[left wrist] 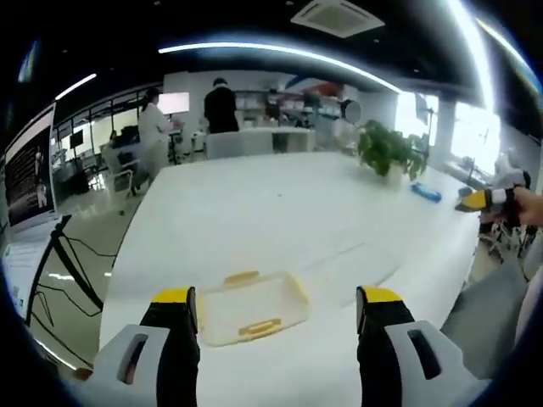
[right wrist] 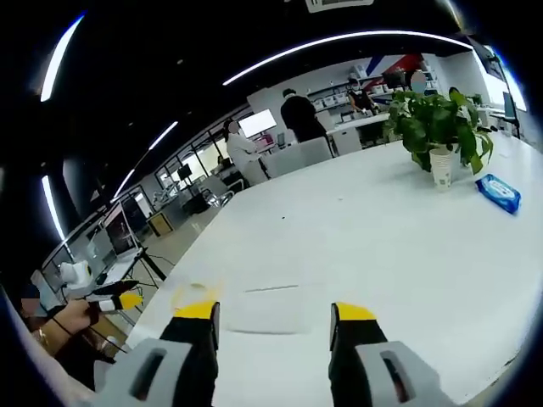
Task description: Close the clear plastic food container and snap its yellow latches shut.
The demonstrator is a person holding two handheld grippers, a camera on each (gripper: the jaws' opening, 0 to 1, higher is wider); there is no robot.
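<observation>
A long white table [left wrist: 280, 212] runs away from the camera into an open-plan office with a dark ceiling crossed by curved light strips. In the left gripper view, the left gripper [left wrist: 278, 309] rises from the near edge with its yellow-tipped jaws set wide apart and nothing between them. Just beyond the tips, on the near part of the table, lies the clear plastic food container [left wrist: 252, 307], a shallow rectangular piece with yellow latches [left wrist: 260, 327] showing on its near and far sides; whether this is the lid or the base cannot be told. A second faint clear piece [left wrist: 352, 259] lies just to its right, flat on the white surface. Far along the table on the right stand a potted plant [left wrist: 389, 150] and, nearer, a blue packet [left wrist: 426, 192]. At the right edge a hand [left wrist: 524, 203] holds the other gripper, well apart from the container.

In the right gripper view, the right gripper [right wrist: 273, 326] also stands with its jaws spread wide and empty over the table, with the clear piece [right wrist: 265, 309] lying just past the tips. The plant [right wrist: 437, 127] sits in a white pot, the packet [right wrist: 499, 193] close to its right. People [right wrist: 299, 117] stand at desks at the far end, near monitors and chairs.
</observation>
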